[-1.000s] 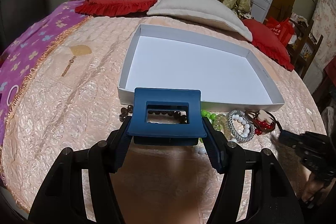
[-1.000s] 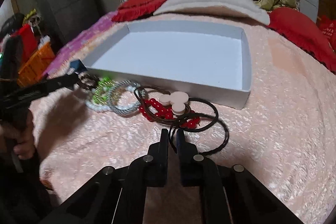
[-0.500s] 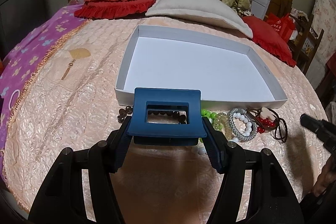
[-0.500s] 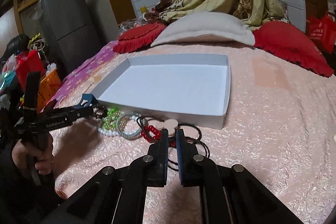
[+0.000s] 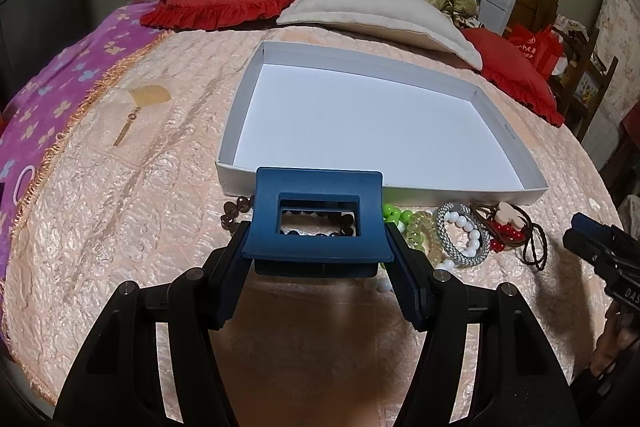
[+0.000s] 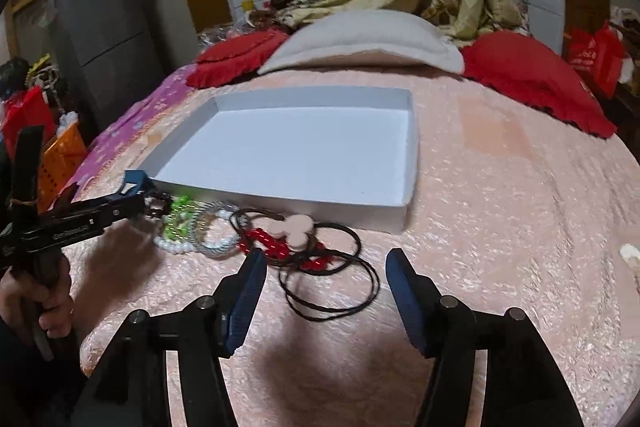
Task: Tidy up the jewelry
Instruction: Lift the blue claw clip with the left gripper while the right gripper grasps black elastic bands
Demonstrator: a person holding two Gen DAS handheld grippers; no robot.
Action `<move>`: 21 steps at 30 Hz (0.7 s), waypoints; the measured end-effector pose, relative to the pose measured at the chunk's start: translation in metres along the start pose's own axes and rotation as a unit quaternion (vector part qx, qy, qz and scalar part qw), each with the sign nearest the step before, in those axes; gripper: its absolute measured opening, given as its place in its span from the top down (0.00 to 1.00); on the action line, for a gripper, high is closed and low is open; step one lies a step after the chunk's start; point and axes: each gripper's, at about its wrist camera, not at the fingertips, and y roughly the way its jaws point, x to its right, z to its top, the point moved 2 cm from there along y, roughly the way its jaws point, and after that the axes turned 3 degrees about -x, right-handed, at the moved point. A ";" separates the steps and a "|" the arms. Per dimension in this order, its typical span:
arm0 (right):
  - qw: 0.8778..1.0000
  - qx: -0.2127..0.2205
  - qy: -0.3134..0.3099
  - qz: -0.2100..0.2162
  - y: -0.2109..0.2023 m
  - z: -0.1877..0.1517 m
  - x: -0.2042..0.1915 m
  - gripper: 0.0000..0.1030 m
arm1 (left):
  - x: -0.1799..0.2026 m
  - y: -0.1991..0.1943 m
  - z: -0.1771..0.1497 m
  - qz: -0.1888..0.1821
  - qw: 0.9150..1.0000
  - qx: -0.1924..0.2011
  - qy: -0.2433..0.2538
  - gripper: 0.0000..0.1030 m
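My left gripper (image 5: 316,247) is shut on a blue hair claw clip (image 5: 318,219) and holds it just before the near wall of an empty white box tray (image 5: 440,193). The tray also shows in the right wrist view (image 6: 400,215). In front of the tray lies a row of jewelry: dark beads (image 5: 234,213), green beads (image 5: 394,217), a silver and pearl bracelet (image 5: 460,239), a red bead bracelet with a beige charm (image 6: 296,227) and black cords (image 6: 340,291). My right gripper (image 6: 324,267) is open and empty above the cords.
The tray and jewelry lie on a pink quilted bed cover (image 5: 120,211). Red cushions (image 5: 220,3) and a beige pillow (image 5: 380,11) lie behind the tray. A gold pendant (image 5: 128,125) lies at the left. A grey fridge (image 6: 104,39) stands at the far left.
My right gripper has opened from shut and pulled back and up from the cords. The left gripper has risen slightly with the blue clip.
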 end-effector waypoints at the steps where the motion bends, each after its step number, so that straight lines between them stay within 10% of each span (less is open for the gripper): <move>1: 1.000 -0.002 0.001 -0.004 0.000 0.001 0.000 0.41 | 0.000 0.000 0.000 0.000 1.000 0.000 0.001 0.39; 11: 0.994 0.008 -0.060 -0.092 0.005 -0.004 -0.012 0.24 | -0.001 0.001 -0.001 0.004 1.000 -0.004 0.000 0.39; 17: 0.999 -0.009 -0.046 -0.018 0.012 -0.007 -0.015 0.24 | -0.003 0.001 -0.001 0.006 1.000 -0.007 -0.002 0.39; 21: 0.999 -0.019 -0.045 0.014 0.019 -0.008 -0.020 0.46 | -0.002 0.001 -0.001 0.005 1.000 -0.007 -0.003 0.39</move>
